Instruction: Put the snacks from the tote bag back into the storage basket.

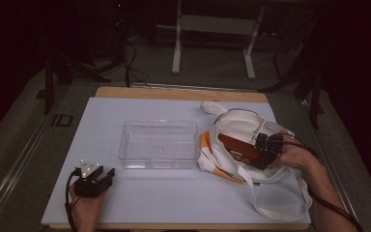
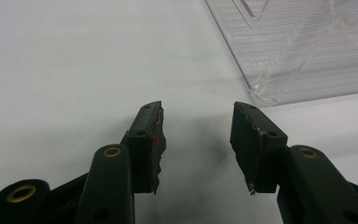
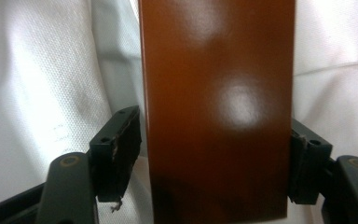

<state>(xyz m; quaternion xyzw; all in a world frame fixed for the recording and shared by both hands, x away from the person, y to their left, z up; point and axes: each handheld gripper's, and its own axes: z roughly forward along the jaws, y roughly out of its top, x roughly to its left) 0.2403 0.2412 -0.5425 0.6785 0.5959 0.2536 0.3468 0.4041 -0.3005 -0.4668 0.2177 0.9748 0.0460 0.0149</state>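
Brown box (image 3: 216,107) betw. right gripper (image 3: 214,154) fingers, inside bag (image 1: 241,126).

Glossy brown flat box (image 3: 219,112), plain with a lighter printed patch near one end. White woven cloth tote bag (image 1: 241,126), orange trim at its edge. Clear ribbed plastic tray (image 1: 158,143), colourless. Pale blue-white table mat (image 1: 101,121) over a light wood tabletop (image 1: 174,93). Black left gripper (image 1: 107,175) with grey plate; black right gripper (image 1: 265,151).
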